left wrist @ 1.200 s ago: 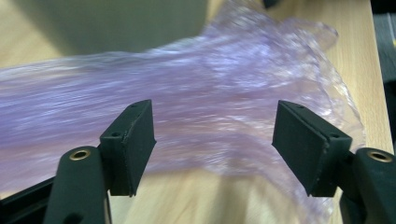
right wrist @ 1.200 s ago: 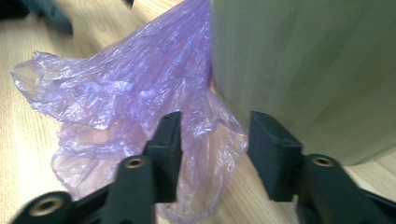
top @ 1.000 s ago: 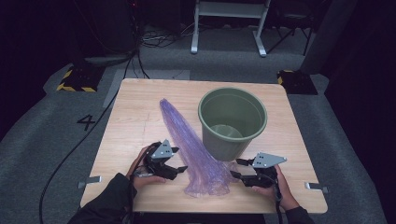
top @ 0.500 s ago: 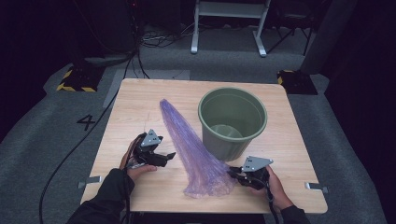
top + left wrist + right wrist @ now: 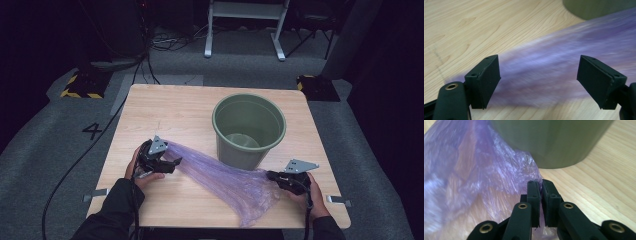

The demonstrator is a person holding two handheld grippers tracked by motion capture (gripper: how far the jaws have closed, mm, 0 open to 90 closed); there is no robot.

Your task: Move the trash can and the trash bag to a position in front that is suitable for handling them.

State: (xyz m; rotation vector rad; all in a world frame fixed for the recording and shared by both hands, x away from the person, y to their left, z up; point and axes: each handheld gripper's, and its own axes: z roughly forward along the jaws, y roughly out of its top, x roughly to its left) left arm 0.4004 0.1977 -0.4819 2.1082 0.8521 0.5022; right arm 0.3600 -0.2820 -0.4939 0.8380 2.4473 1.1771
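Pinching the purple plastic bag (image 5: 225, 182) with my right gripper (image 5: 272, 175) while my left gripper (image 5: 176, 162) straddles its narrow end.

The bag lies across the near half of the wooden table (image 5: 170, 110), stretched from nine o'clock to four o'clock, just under the green bucket (image 5: 249, 129) at its six. My right jaws, having just closed, are clamped on the bag's wide edge beside the bucket's base; my left jaws stand wide apart over the film, pads not pressing it.

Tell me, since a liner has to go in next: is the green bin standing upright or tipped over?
Upright. The green bin stands on its base on the table, its round mouth facing up.
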